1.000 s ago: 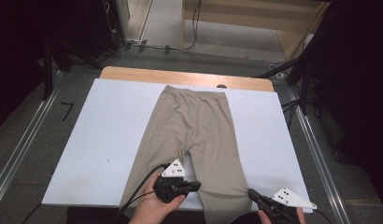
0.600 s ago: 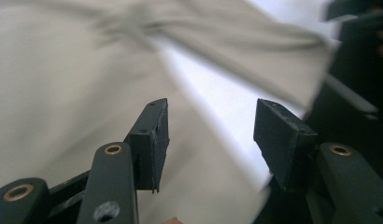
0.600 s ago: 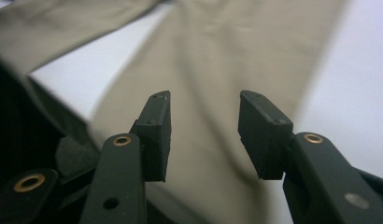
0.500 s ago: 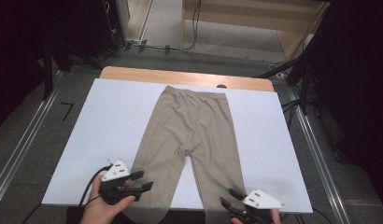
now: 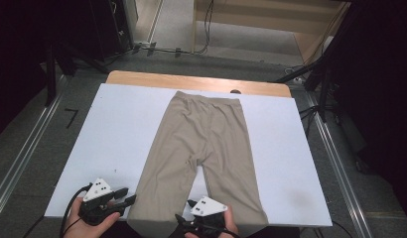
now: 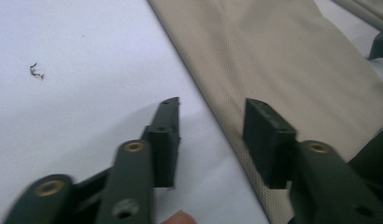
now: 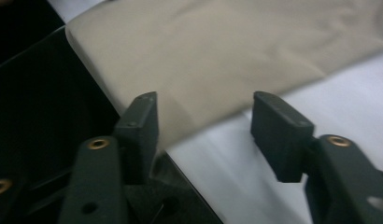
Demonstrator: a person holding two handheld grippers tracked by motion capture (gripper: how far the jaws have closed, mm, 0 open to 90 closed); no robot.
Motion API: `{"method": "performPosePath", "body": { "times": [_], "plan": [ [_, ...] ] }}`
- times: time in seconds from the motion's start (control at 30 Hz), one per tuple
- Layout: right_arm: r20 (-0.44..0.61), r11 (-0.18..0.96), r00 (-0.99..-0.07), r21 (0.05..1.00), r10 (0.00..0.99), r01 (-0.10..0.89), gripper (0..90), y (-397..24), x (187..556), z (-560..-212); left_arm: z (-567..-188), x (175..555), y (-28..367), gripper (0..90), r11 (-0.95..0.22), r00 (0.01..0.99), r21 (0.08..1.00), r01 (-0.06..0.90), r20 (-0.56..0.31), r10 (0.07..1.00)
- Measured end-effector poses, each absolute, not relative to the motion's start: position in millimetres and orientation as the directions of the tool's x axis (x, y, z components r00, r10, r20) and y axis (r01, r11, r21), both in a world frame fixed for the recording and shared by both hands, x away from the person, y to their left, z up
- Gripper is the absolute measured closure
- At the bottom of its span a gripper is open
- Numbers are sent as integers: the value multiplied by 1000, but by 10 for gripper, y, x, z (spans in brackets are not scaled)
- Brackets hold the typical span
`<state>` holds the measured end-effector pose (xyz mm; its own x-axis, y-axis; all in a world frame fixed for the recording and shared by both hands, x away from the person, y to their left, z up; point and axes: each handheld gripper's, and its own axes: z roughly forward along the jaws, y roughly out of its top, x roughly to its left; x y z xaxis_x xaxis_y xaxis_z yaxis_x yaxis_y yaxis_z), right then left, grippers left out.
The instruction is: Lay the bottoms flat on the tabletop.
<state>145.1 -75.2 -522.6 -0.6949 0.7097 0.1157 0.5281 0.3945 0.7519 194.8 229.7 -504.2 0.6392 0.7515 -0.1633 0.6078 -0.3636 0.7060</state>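
Note:
Beige trousers (image 5: 206, 134) lie flat on the white table (image 5: 122, 129), waistband far, legs toward me. My left gripper (image 5: 128, 195) is open at the outer edge of the left leg near the hem. In the left gripper view its jaws (image 6: 210, 109) straddle that edge of the trousers (image 6: 283, 60) without pressing, and they have just been closing. My right gripper (image 5: 182, 221) points left at the same leg's inner hem corner. Its jaws (image 7: 203, 105) have just been opening and stand apart over the fabric (image 7: 217, 51) edge.
A wooden strip (image 5: 191, 82) runs along the table's far edge. Metal rails (image 5: 23, 153) and cables lie on the floor at both sides. A small dark speck (image 6: 36, 71) marks the table left of the trousers. The front table edge drops away under the hems.
Both hands have slid left along the front edge: the left from between the legs to the left leg's outer side, the right from the right leg's hem to between the legs.

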Motion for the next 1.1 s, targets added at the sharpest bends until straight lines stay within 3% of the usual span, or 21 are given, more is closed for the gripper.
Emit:
{"method": "performPosePath", "body": {
  "times": [0.1,0.2,0.33,0.37,0.4,0.47,0.6,0.63,0.7,0.83,0.87,0.97,1.07,1.1],
  "plan": [
    [122,386,-703,764,701,517,330,-576,1438,-5238,-5028,1951,2287,726,-386,652,687,616,-169,739],
    [47,441,-719,761,694,476,384,-417,1375,-5237,-5034,1942,2296,871,-400,670,673,622,-194,716],
    [-28,498,-733,751,680,433,641,-365,1312,-5217,-5026,1947,2303,900,-413,691,658,629,-230,686],
    [-4,490,-736,749,677,446,760,-387,1323,-5200,-5020,1951,2312,900,-411,693,657,631,-241,679],
    [22,480,-738,747,674,460,817,-421,1345,-5189,-5007,1952,2329,900,-411,698,659,630,-247,673],
    [89,443,-734,746,673,497,855,-494,1385,-5183,-4969,1949,2372,900,-402,697,667,627,-251,672],
    [113,407,-732,769,672,492,861,-577,1341,-5111,-4910,1936,2468,900,-386,706,679,624,-278,652],
    [124,396,-734,776,668,491,837,-596,1329,-5091,-4913,1929,2474,900,-377,704,683,625,-285,650],
    [128,396,-740,778,660,488,694,-626,1336,-5083,-4940,1916,2450,900,-370,711,694,618,-293,639],
    [119,391,-717,771,687,503,561,-707,1351,-5147,-5008,1884,2301,583,-387,696,689,613,-240,677],
    [111,394,-706,764,699,511,530,-719,1356,-5171,-5028,1875,2267,550,-396,689,681,616,-222,690],
    [120,401,-707,752,697,523,521,-720,1358,-5224,-5029,1826,2187,575,-425,688,689,588,-149,710],
    [100,418,-721,757,686,502,555,-656,1334,-5226,-5021,1789,2119,716,-462,677,684,564,-62,733],
    [93,422,-720,756,688,501,577,-630,1322,-5227,-5020,1794,2114,786,-465,692,681,566,-85,717]
  ]
}}
